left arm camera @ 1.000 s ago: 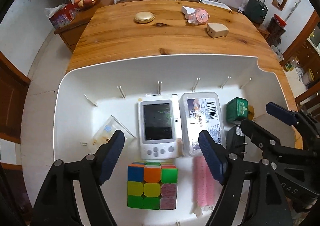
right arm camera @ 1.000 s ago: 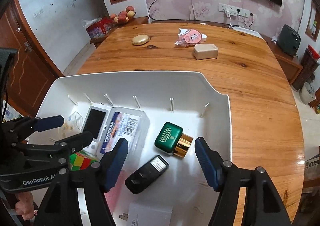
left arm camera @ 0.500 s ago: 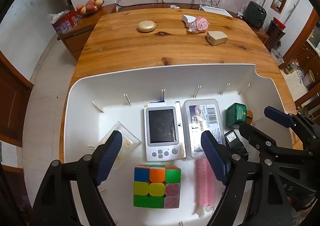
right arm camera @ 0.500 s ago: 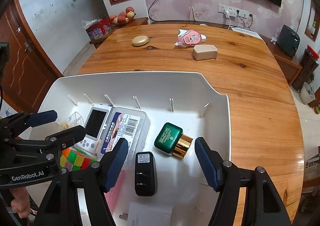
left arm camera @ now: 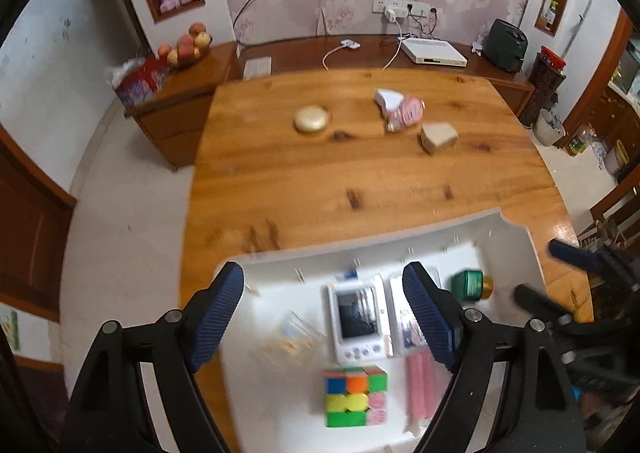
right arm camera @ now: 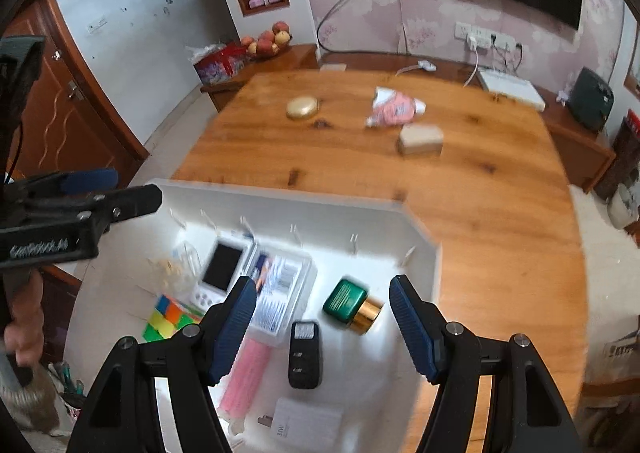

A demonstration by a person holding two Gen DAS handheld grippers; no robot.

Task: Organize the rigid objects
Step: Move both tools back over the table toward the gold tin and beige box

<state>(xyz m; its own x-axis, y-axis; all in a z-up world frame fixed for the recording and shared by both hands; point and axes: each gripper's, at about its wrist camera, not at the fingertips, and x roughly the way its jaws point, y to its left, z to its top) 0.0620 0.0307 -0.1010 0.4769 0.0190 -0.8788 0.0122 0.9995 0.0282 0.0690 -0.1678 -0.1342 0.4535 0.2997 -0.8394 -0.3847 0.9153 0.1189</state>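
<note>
A white bin (left arm camera: pixel 516 237) (right arm camera: pixel 420 221) on the wooden table holds a colour cube (left arm camera: pixel 355 395) (right arm camera: pixel 170 317), a white handheld game console (left arm camera: pixel 356 321) (right arm camera: pixel 220 273), a clear plastic box (right arm camera: pixel 280 289), a green and gold box (left arm camera: pixel 470 285) (right arm camera: pixel 352 303), a black charger (right arm camera: pixel 305 353), pink rollers (left arm camera: pixel 420 381) (right arm camera: pixel 244 377) and a white plug (right arm camera: pixel 304 425). My left gripper (left arm camera: pixel 322 317) is open and empty above the bin. My right gripper (right arm camera: pixel 322 323) is open and empty above the bin's right half. Both views are blurred.
Farther back on the table lie a gold oval case (left arm camera: pixel 311 119) (right arm camera: pixel 302 109), a pink packet (left arm camera: pixel 402 113) (right arm camera: pixel 394 111) and a beige box (left arm camera: pixel 438 137) (right arm camera: pixel 420 139). A sideboard with fruit (left arm camera: pixel 184 47) and a TV stand against the far wall.
Both grippers have lifted and pulled back from the bin, so more of the table and the room shows. Both stay open and empty. Earlier the black charger turned upright in the bin.
</note>
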